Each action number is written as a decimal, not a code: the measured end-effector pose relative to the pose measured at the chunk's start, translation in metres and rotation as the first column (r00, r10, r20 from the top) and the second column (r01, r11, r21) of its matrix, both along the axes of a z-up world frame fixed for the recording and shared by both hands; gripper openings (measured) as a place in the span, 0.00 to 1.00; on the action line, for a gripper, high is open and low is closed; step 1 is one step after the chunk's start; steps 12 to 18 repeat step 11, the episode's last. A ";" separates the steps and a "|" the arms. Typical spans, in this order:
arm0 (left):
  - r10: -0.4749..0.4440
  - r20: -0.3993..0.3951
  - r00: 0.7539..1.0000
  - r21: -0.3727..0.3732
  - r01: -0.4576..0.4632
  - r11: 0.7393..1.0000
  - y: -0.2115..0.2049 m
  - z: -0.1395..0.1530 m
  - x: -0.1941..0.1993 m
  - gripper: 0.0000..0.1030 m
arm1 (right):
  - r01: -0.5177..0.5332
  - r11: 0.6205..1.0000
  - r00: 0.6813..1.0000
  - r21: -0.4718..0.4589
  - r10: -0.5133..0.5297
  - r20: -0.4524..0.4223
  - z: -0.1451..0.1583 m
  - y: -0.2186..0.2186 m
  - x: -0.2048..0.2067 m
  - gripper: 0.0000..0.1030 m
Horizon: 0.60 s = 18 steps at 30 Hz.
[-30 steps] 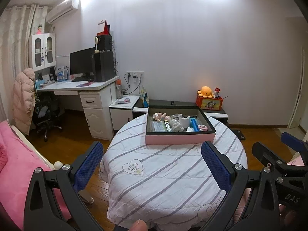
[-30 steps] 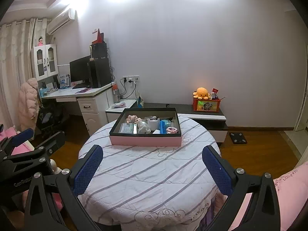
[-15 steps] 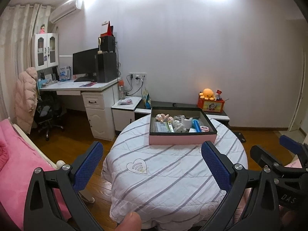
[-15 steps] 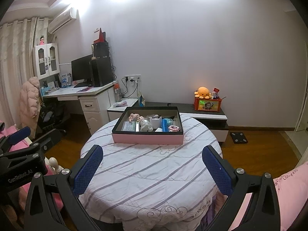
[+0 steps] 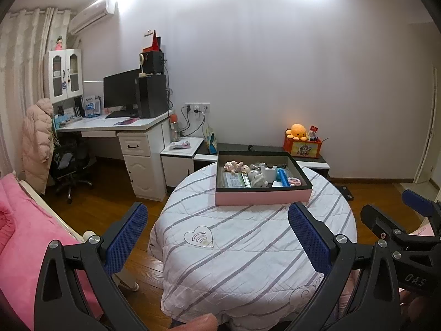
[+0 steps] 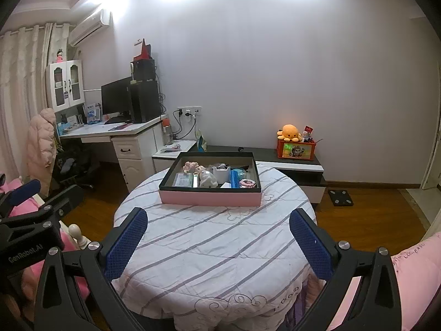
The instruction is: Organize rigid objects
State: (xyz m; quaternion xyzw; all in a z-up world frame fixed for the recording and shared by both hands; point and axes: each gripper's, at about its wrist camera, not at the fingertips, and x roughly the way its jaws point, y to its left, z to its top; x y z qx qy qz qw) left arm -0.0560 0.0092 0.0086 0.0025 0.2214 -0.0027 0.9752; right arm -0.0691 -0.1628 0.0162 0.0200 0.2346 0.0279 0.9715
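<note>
A shallow pink-sided box [image 5: 263, 197] [image 6: 210, 198] with a dark rim stands on the far part of a round table [image 5: 248, 245] [image 6: 209, 242] under a striped white cloth. Inside lie several small items: a pink plush figure [image 5: 233, 166] [image 6: 190, 166], a white mug-like piece [image 5: 268, 173] [image 6: 222, 175], a blue item [image 5: 283, 177] [image 6: 234, 178] and a pink bracelet [image 5: 294, 181] [image 6: 247, 183]. My left gripper [image 5: 217, 237] is open, held well short of the box, empty. My right gripper [image 6: 217, 237] is open too, empty, near the table's front edge, and shows at right in the left wrist view [image 5: 408, 220].
A white desk [image 5: 115, 127] with monitor and speakers lines the left wall, an office chair [image 5: 69, 165] beside it. A low dark TV bench [image 6: 289, 165] behind the table carries an orange plush octopus [image 6: 288, 132] on a red box. Pink bedding [image 5: 22, 220] lies at left.
Both grippers have risen and drawn back a little; the table and box sit slightly lower and farther right in the views. Both stay open and empty.
</note>
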 end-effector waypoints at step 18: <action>-0.009 0.001 1.000 -0.023 0.009 1.000 0.002 0.004 -0.001 1.00 | -0.001 1.000 1.000 -0.004 0.001 -0.016 -0.003 0.000 0.004 1.00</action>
